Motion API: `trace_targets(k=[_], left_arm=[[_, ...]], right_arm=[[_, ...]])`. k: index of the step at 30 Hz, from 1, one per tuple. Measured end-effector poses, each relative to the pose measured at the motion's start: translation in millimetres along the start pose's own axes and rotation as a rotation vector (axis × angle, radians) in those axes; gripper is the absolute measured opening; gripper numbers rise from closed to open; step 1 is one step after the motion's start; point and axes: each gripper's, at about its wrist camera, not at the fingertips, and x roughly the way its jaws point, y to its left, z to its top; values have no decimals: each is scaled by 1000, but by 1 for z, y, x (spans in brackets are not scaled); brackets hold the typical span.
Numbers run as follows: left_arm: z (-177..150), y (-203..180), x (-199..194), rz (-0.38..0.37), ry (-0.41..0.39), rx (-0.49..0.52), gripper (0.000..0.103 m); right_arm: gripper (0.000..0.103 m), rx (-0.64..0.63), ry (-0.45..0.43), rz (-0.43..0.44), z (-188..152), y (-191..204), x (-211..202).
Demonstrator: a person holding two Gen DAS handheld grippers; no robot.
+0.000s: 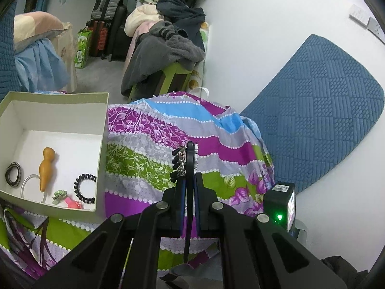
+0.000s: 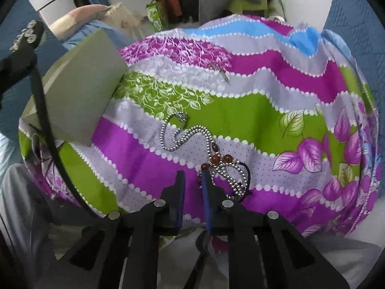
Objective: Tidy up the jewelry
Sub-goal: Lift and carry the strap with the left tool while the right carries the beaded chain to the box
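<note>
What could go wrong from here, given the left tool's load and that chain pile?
1. The silver bead chain lies tangled with the brown-bead string; the right tool, nearly shut just beside the pile, may drag up both or snag the patterned cloth.
2. The black headband clamped in the left tool is long and thin; its free end could catch the box rim on the way in.
</note>
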Motion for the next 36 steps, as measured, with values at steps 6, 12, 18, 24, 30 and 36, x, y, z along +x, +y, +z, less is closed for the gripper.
trace_targets(k=[6,12,18,24,30,36], left_arm=[[-3,4,5,8,17,-2,4],[0,1,0,17,22,6,4],[8,-5,-15,28,25,40,4],[18,-1,-34,45,28,56,4],[35,11,-56,65,23,60,4],[64,20,-84,78,-2,86,4]], right_arm=[[11,-21,47,-78,-2,1,15],[6,-8,-45,-65,6,5,-11],[6,75,-139,-13,17,0,-53],[6,59,-206,-20,32,15,-91],[6,22,-262,-31,54,40,-125],[6,-1,-321,-30,77,70,-152]])
